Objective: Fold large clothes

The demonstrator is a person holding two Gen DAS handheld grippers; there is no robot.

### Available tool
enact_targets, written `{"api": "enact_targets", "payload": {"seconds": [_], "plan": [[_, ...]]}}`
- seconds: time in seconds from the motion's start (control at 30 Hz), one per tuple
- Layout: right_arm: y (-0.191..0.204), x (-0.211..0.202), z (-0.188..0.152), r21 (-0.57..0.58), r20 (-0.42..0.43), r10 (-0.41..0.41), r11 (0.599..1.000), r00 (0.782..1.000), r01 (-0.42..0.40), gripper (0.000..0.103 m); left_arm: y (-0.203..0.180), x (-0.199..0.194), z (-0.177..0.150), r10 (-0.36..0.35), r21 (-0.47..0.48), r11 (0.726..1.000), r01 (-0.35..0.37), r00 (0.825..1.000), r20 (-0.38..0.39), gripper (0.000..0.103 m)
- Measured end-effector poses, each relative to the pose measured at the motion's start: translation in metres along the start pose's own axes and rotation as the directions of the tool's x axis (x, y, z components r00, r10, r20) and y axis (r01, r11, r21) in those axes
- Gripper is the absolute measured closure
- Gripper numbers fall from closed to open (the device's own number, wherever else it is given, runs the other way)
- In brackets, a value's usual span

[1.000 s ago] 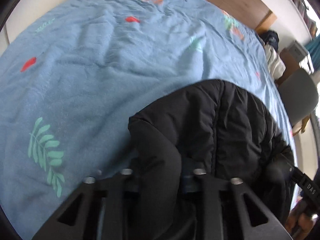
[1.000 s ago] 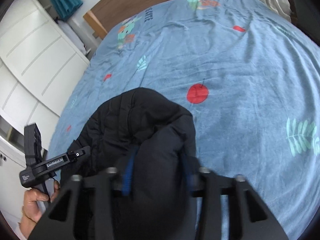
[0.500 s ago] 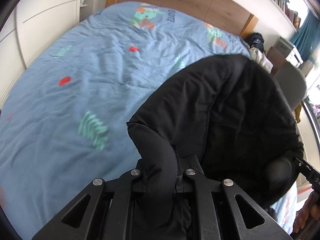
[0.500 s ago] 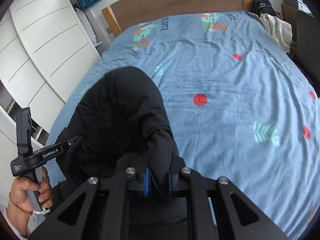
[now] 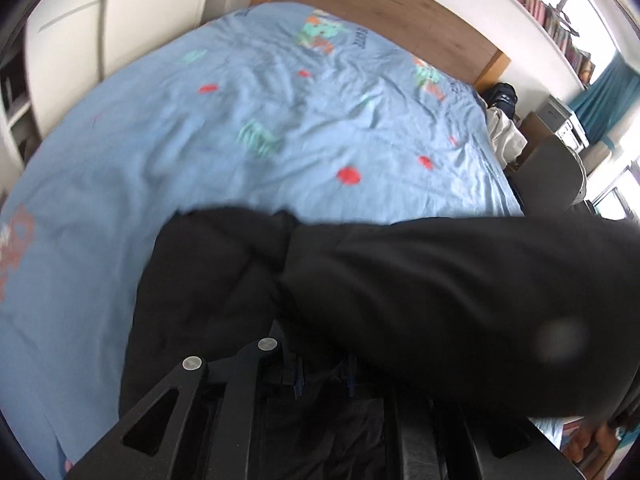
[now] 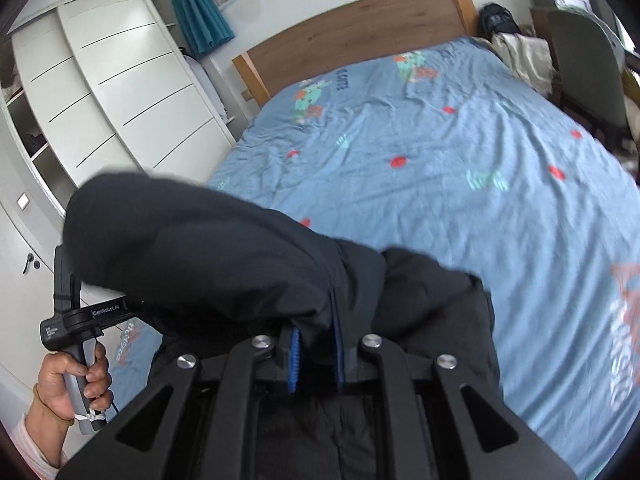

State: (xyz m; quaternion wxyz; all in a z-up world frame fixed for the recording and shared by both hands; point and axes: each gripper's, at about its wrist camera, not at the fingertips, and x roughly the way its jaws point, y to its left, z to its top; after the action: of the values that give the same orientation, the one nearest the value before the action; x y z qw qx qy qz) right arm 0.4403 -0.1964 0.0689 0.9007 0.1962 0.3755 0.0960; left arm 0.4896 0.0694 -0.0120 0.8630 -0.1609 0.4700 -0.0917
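A black padded jacket point(image 5: 440, 300) hangs in the air above the near end of the bed with the blue patterned cover point(image 5: 200, 160). My left gripper point(image 5: 322, 372) pinches a fold of it, and its jaws are easing open a little with the cloth still pressed between the blue pads. My right gripper point(image 6: 316, 356) is shut on another fold of the jacket point(image 6: 220, 248). The jacket bulges between the two grippers. In the right wrist view a hand point(image 6: 72, 376) holds the left gripper's handle, and the jacket hides its fingers.
White wardrobe doors point(image 6: 120, 80) run along the bed's left side. A wooden headboard point(image 6: 360, 28) stands at the far end. A grey chair point(image 6: 580, 68) and a pile of light clothes point(image 6: 520, 52) are by the bed's far right corner.
Both grippers have drawn back from the bed and risen, carrying the jacket. It lay on the cover before and now hangs off it. Both pairs of jaws have closed tighter on the cloth.
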Motion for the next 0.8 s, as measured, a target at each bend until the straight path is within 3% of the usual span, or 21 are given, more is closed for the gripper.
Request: {"api": "enact_targets", "payload": {"seconds": [0.1, 0.13, 0.3, 0.4, 0.57, 0.6, 0.63, 0.7, 0.8], "plan": [[-0.014, 0.003, -0.029, 0.035, -0.043, -0.042, 0.998, 0.998, 0.043, 0.090, 0.008, 0.003, -0.027, 0.032, 0.022, 0.999, -0.032, 0.999, -0.013, 0.080], [-0.015, 0.004, -0.037, 0.028, -0.059, -0.061, 0.998, 0.996, 0.063, 0.087, 0.009, 0.001, -0.035, 0.039, 0.037, 0.999, -0.039, 0.999, -0.014, 0.074], [-0.023, -0.009, -0.067, -0.048, -0.113, -0.152, 0.988, 0.982, 0.147, 0.087, 0.029, -0.027, -0.072, 0.078, 0.129, 0.989, -0.077, 0.997, -0.005, 0.066], [-0.029, -0.023, -0.074, -0.090, -0.117, -0.201, 0.977, 0.972, 0.192, 0.087, 0.040, -0.047, -0.077, 0.112, 0.150, 0.982, -0.116, 0.993, 0.034, 0.058], [-0.014, -0.048, -0.056, -0.148, -0.047, -0.216, 0.967, 0.975, 0.207, 0.087, 0.037, -0.068, -0.051, 0.108, 0.137, 0.983, -0.121, 0.989, 0.101, 0.048], [-0.005, -0.050, -0.049, -0.165, -0.027, -0.213, 0.965, 0.977, 0.205, 0.078, 0.031, -0.070, -0.043, 0.101, 0.137, 0.984, -0.116, 0.988, 0.116, 0.042], [0.007, -0.052, -0.040, -0.184, -0.003, -0.206, 0.962, 0.979, 0.202, 0.060, 0.025, -0.071, -0.038, 0.092, 0.141, 0.984, -0.110, 0.988, 0.126, 0.038], [0.028, -0.049, -0.026, -0.220, 0.039, -0.187, 0.956, 0.982, 0.191, 0.037, 0.007, -0.066, -0.024, 0.068, 0.163, 0.982, -0.091, 0.988, 0.140, 0.034], [0.055, -0.029, -0.006, -0.259, 0.043, -0.115, 0.958, 0.993, 0.122, 0.035, -0.018, -0.049, -0.011, 0.050, 0.188, 0.979, -0.076, 0.989, 0.140, 0.032]]}}
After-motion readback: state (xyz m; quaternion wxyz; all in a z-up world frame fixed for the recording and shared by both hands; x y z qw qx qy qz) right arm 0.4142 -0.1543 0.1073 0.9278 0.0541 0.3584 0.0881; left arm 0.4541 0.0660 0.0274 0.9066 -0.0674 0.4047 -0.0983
